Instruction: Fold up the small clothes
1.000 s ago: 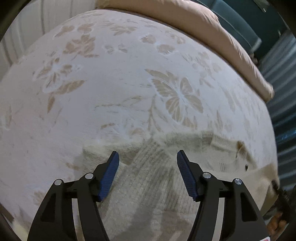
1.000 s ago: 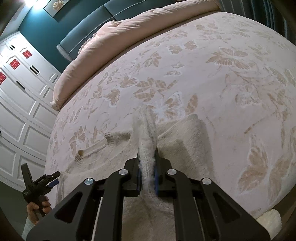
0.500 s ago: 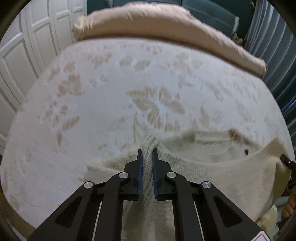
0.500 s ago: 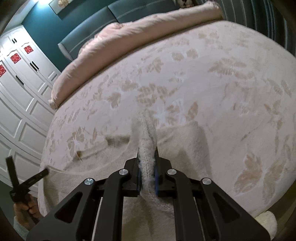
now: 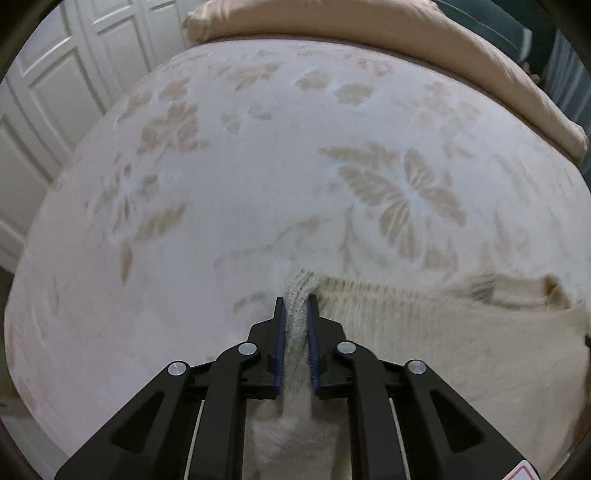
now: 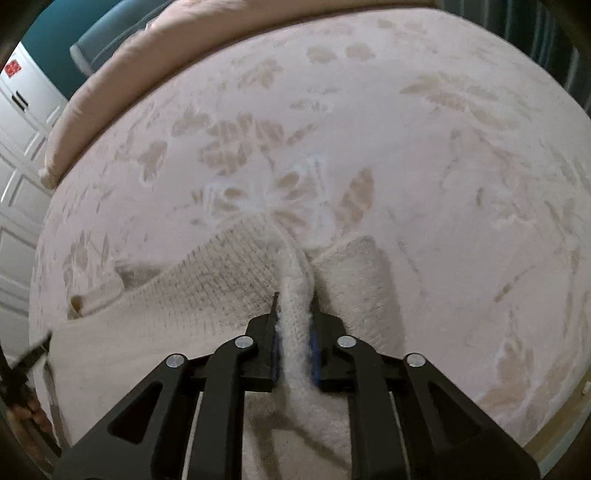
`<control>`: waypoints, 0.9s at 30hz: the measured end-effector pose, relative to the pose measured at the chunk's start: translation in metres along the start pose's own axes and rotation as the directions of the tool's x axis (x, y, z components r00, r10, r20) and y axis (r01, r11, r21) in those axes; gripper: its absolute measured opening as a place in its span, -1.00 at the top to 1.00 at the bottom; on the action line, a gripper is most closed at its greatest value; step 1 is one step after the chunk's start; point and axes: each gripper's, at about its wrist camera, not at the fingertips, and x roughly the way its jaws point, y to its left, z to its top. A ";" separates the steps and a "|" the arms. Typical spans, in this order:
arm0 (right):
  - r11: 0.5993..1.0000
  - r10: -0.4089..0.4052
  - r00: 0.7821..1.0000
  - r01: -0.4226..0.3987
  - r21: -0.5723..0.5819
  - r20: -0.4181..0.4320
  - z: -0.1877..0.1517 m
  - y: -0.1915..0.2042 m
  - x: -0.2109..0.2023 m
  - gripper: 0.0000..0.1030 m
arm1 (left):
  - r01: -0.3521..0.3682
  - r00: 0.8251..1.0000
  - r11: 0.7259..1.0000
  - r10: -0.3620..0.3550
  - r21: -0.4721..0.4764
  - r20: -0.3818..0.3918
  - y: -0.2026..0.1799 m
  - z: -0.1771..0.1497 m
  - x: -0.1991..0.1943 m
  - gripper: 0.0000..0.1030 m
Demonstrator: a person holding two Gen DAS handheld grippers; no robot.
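Covering bed, butterfly-print bedspread (image 5: 229, 206); white panelled wardrobe doors (image 5: 55, 96) beside.

Home bedroom. Bed (image 5: 258, 177) fills both views, covered in pale cream spread with tan butterfly and leaf print. Pinkish-beige duvet (image 5: 424, 40) rolled along far edge at 12 o'clock. White panelled wardrobe doors (image 5: 74, 74) at 10 o'clock, teal wall (image 6: 55, 22) behind.
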 end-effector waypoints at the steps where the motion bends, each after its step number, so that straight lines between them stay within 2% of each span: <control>1: 1.000 0.001 1.000 -0.001 0.017 0.028 -0.001 0.001 -0.014 0.72 | 0.010 1.000 1.000 -0.009 -0.023 0.030 0.003 -0.004 -0.010 0.70; 3: 1.000 0.016 0.994 -0.016 0.006 0.105 -0.009 0.009 -0.047 0.72 | 0.032 0.998 0.998 -0.029 -0.049 0.062 0.008 -0.007 -0.033 0.67; 5: 0.996 0.058 0.990 -0.049 -0.072 0.126 -0.022 0.027 -0.072 0.71 | 0.025 0.994 0.998 -0.018 -0.062 0.105 0.011 -0.014 -0.061 0.67; 7: 0.980 0.109 0.992 -0.096 -0.171 0.064 -0.048 0.059 -0.083 0.72 | 0.044 0.989 0.998 -0.038 -0.039 0.143 0.004 -0.026 -0.090 0.64; 9: 0.957 0.141 0.990 -0.141 -0.253 -0.020 -0.074 0.091 -0.081 0.72 | 0.088 0.986 0.996 -0.085 -0.016 0.141 -0.009 -0.044 -0.109 0.40; 11: 0.930 0.146 0.987 -0.162 -0.330 -0.072 -0.098 0.122 -0.077 0.72 | 0.145 0.984 0.989 -0.146 0.018 0.102 -0.027 -0.064 -0.115 0.36; 13: 0.902 0.138 0.985 -0.170 -0.397 -0.107 -0.120 0.150 -0.075 0.72 | 0.152 0.986 0.987 -0.155 0.050 0.059 -0.040 -0.081 -0.112 0.35; 15: 0.888 0.119 0.984 -0.166 -0.430 -0.135 -0.133 0.165 -0.071 0.72 | 0.131 0.991 0.989 -0.132 0.068 0.013 -0.049 -0.103 -0.104 0.35; 19: 0.876 0.093 0.978 -0.169 -0.452 -0.187 -0.151 0.174 -0.065 0.72 | 0.116 0.992 0.992 -0.113 0.045 -0.058 -0.044 -0.128 -0.088 0.35; 25: 0.880 0.017 0.983 -0.102 -0.463 -0.185 -0.167 0.155 -0.052 0.76 | 0.070 0.996 0.995 -0.066 0.066 -0.059 -0.042 -0.146 -0.085 0.34; 27: 0.890 0.022 0.982 -0.104 -0.443 -0.185 -0.168 0.142 -0.050 0.77 | 0.053 0.997 0.995 -0.048 0.084 -0.056 -0.042 -0.149 -0.083 0.29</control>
